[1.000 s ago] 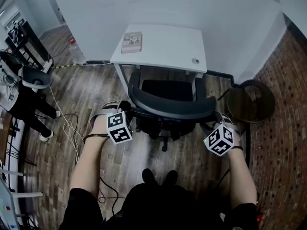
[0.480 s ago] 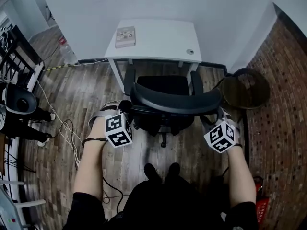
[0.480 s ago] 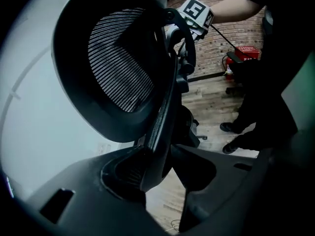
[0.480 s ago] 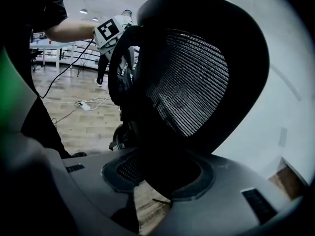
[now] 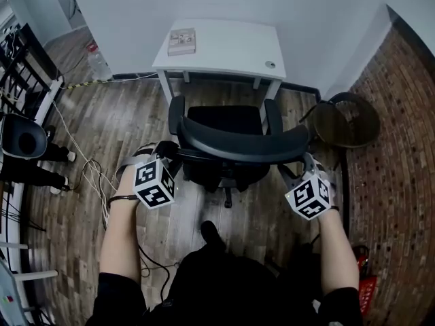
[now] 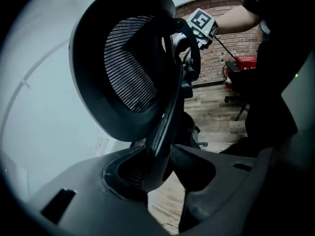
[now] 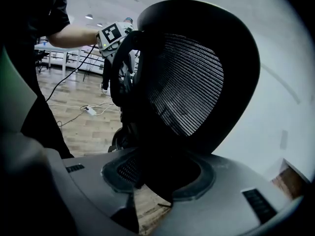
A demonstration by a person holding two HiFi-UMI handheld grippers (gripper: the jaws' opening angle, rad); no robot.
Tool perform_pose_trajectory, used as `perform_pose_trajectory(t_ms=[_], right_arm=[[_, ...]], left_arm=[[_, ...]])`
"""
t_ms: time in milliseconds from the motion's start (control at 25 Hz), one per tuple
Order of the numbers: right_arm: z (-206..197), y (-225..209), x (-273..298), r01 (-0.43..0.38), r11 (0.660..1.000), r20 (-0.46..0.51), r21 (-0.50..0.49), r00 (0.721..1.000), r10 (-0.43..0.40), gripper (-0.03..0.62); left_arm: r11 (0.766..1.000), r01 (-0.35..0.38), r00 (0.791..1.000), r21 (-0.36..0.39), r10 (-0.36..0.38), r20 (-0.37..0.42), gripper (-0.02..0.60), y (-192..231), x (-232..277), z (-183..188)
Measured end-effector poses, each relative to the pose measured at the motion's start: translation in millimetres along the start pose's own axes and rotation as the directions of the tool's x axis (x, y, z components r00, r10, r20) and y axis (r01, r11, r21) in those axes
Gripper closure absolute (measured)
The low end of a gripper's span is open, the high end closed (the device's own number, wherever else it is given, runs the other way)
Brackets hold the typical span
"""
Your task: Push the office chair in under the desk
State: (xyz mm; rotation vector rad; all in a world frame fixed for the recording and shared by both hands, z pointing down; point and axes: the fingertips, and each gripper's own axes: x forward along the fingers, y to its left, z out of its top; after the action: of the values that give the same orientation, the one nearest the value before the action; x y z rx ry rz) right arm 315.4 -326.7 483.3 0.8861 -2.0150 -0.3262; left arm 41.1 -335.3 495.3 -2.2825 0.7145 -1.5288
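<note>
Closest to me, my left gripper (image 5: 168, 158) and my right gripper (image 5: 293, 174) each pinch one end of the chair back (image 5: 241, 145). Both sets of jaws have just been closing. Now they are partway shut, with the back's black edge squeezed between them. The back runs side to side, from one hand to the other, so both hands are just as near to it. The office chair (image 5: 228, 121) sits right in front of my jaws, with its seat pointing away from me. Farther on is the white tabletop (image 5: 224, 46). The seat is near its front edge and lined up between its legs, but not under it yet. So I think the push must go straight ahead, both hands the same.
</note>
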Motion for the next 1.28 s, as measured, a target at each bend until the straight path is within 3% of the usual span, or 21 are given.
perform_pose_trajectory(t_ms=[280, 440, 720, 920, 1120, 1200, 1280], right_arm=[[16, 58, -35, -0.054, 0.998, 0.007, -0.030, 0.999, 0.054, 0.454], [26, 92, -54, -0.043, 0.998, 0.001, -0.051, 0.999, 0.043, 0.462], [41, 130, -88, -0.121, 0.992, 0.071, 0.035, 0.990, 0.118, 0.470], [56, 176, -109, -0.082, 0.993, 0.091, 0.083, 0.993, 0.075, 0.459], [59, 195, -122, -0.061, 0.987, 0.103, 0.148, 0.994, 0.046, 0.452], [62, 198, -123, -0.053, 0.982, 0.095, 0.181, 0.995, 0.037, 0.448], [66, 204, -123, -0.043, 0.976, 0.079, 0.215, 0.997, 0.026, 0.442]], left_arm=[[0.988, -0.139, 0.990, -0.068, 0.137, -0.037, 0.414, -40, -35, -29], [0.978, -0.200, 0.977, -0.054, 0.195, -0.085, 0.412, -61, -57, -46], [0.972, -0.200, 0.976, -0.126, 0.185, -0.116, 0.397, -89, -90, -64], [0.964, -0.219, 0.975, -0.151, 0.208, -0.081, 0.393, -120, -120, -90], [0.964, -0.218, 0.976, -0.154, 0.213, -0.050, 0.391, -132, -133, -98], [0.948, -0.203, 0.977, -0.244, 0.214, 0.022, 0.391, -130, -140, -97], [0.905, -0.150, 0.967, -0.399, 0.218, 0.133, 0.391, -129, -149, -99]])
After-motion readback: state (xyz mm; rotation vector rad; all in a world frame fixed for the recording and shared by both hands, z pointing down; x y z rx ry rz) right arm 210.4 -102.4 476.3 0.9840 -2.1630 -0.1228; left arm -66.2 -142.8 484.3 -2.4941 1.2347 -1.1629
